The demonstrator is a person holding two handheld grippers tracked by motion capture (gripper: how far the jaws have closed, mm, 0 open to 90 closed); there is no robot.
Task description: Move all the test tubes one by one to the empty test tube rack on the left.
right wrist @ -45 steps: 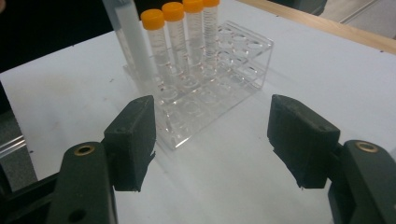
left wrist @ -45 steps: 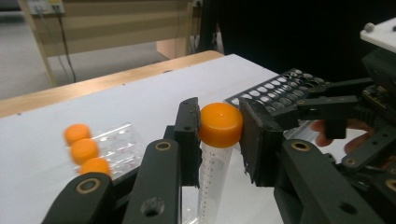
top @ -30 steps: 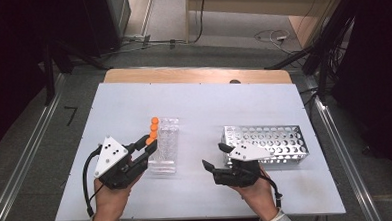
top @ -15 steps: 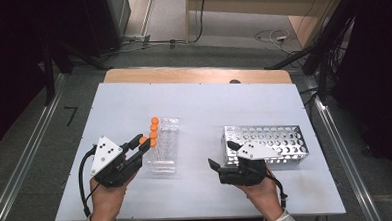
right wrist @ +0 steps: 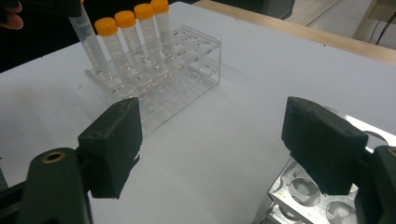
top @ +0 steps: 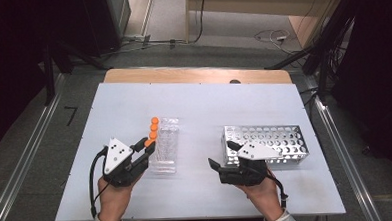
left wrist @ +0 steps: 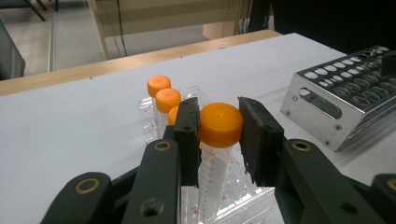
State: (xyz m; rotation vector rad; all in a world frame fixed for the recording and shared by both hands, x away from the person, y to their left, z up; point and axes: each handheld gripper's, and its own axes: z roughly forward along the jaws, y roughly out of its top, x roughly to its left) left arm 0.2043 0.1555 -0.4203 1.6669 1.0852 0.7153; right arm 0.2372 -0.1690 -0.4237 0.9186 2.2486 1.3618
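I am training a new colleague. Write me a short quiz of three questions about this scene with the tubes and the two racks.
1. True or false: the left gripper is shut on an orange-capped tube.
2. How many capped tubes stand free in the clear rack?
3. Which is nearer to the right gripper: A, the clear rack; B, the metal rack?

Key: 1 true, its fingers press the cap. 2 three. 3 B.

White table [top: 234, 104] with wooden far edge; grey floor [top: 170, 21], cables [top: 271, 36], dark surroundings, metal rails [top: 335, 134].
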